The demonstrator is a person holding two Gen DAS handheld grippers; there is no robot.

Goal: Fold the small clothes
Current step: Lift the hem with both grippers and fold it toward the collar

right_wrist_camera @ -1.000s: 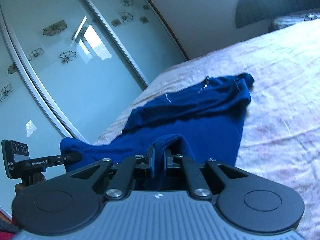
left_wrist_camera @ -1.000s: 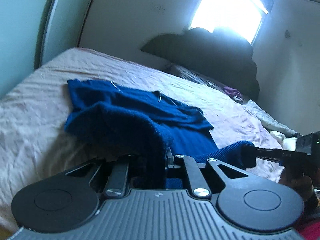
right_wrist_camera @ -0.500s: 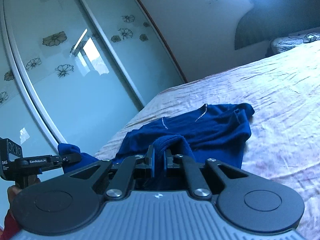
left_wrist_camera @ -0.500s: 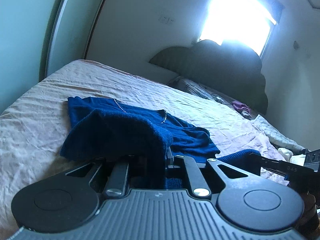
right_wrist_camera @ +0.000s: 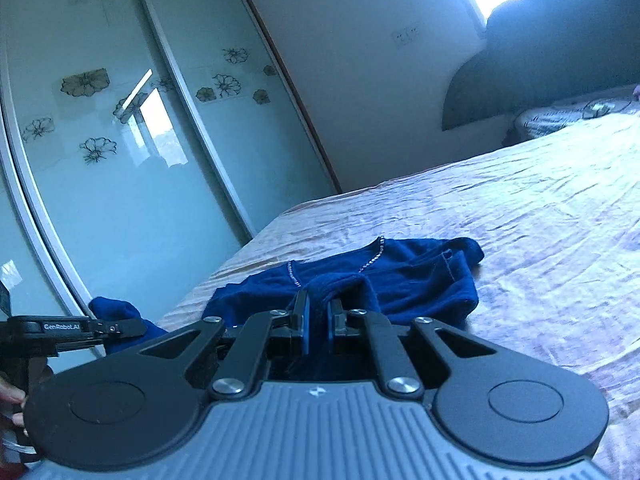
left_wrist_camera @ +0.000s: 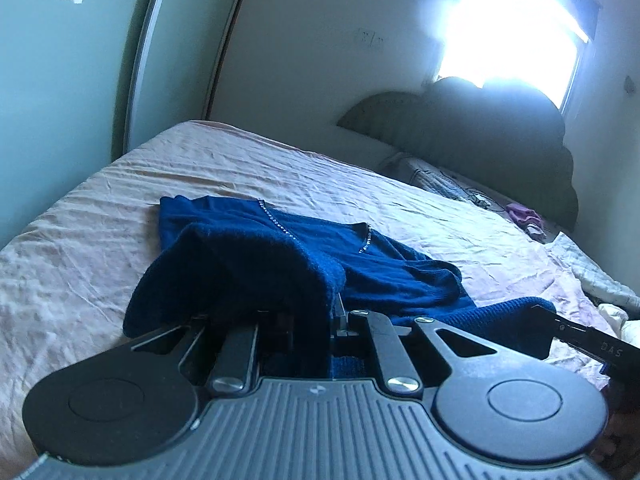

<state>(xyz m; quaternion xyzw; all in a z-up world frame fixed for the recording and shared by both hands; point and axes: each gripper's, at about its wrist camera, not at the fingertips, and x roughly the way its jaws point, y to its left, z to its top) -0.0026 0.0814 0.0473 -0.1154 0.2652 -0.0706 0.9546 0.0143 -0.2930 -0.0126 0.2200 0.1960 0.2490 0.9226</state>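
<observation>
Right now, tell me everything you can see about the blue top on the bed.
The blue top is a deep blue, soft knit with a sparkly trim at its neckline. Its far part lies rumpled on the pink bedsheet. The near edge is lifted off the bed, pinched at one spot by the left gripper and at another by the right gripper, with cloth bunched over the left gripper's fingers.
</observation>
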